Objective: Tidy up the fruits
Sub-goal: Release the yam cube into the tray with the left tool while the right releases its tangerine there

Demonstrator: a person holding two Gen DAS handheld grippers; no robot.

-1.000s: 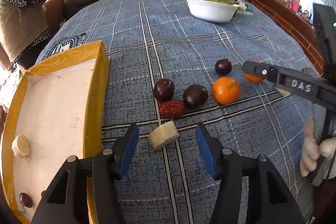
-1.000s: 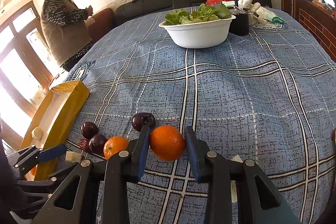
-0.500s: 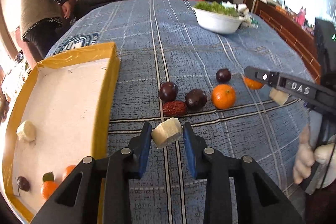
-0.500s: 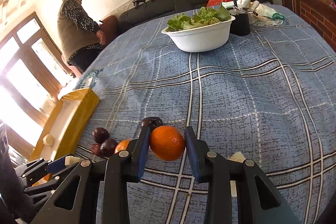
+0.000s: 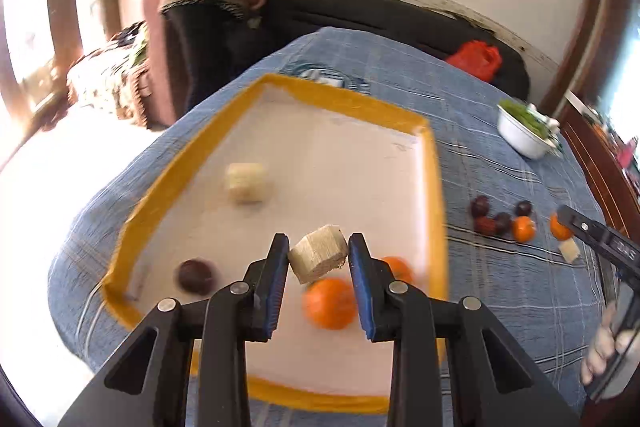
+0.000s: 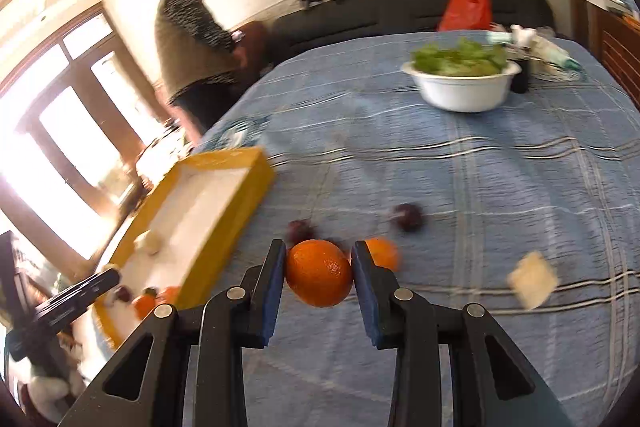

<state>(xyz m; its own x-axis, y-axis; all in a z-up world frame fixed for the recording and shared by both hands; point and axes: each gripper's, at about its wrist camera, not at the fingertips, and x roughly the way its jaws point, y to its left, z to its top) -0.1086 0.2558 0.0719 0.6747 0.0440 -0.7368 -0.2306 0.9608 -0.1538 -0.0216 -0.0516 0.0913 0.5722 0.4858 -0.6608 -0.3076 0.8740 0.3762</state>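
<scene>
My left gripper [image 5: 319, 259] is shut on a pale beige fruit chunk [image 5: 318, 254] and holds it above the yellow-rimmed white tray [image 5: 435, 187]. In the tray lie another pale chunk [image 5: 245, 182], a dark plum [image 5: 195, 275] and two oranges [image 5: 330, 303]. My right gripper [image 6: 319, 273] is shut on an orange [image 6: 319, 273] and holds it above the blue cloth, right of the tray [image 6: 240, 203]. On the cloth lie plums [image 6: 408, 217], an orange [image 6: 382, 253], a red date [image 5: 485, 225] and a pale chunk [image 6: 532, 279].
A white bowl of greens [image 6: 460, 89] stands at the far side of the blue checked table [image 6: 500, 187]. A red bag [image 6: 466, 7] lies on the black sofa behind. A person [image 6: 192, 43] stands at the far left by the window.
My left gripper has lifted the pale chunk off the cloth and carried it left over the tray. My right gripper has lifted the orange and moved left toward the tray.
</scene>
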